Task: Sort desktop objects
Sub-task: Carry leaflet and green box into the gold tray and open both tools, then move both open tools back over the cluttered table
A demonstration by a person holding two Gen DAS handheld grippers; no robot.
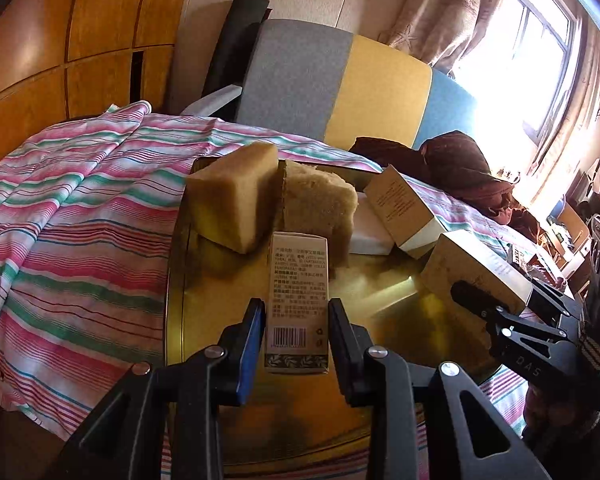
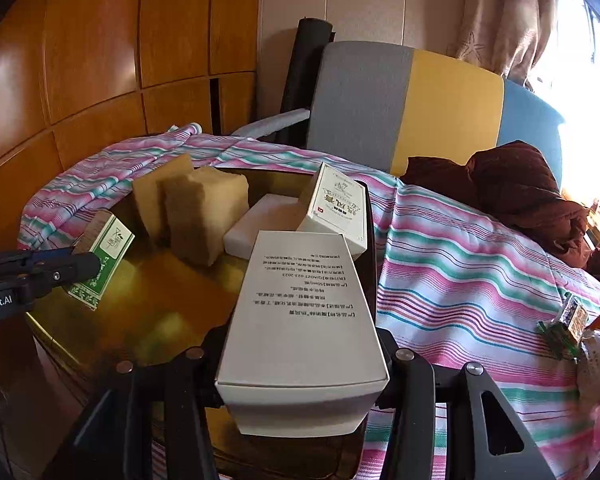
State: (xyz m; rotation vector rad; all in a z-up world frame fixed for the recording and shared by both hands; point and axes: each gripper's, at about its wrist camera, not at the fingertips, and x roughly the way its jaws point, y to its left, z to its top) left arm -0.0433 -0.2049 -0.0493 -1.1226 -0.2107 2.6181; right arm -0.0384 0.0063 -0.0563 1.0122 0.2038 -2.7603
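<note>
A round gold tin tray (image 1: 380,292) lies on the striped cloth. In it stand two tan sponges (image 1: 236,196), a white block (image 2: 260,224) and a cream box (image 2: 336,208) that leans on the tray's far rim. My left gripper (image 1: 298,308) is shut on a small green-and-white box (image 1: 298,280), barcode side up, just over the tray; the right wrist view shows that box (image 2: 104,256) at the tray's left side. My right gripper (image 2: 300,332) is shut on a larger white box (image 2: 300,320) with printed text, over the tray's near right rim.
Pink, green and white striped cloth (image 2: 460,264) covers the table. A grey, yellow and blue chair back (image 1: 340,92) stands behind it, with a brown garment (image 2: 520,192) heaped at the right. Snack packets (image 2: 572,320) lie at the far right; wooden cabinets (image 1: 80,40) stand to the left.
</note>
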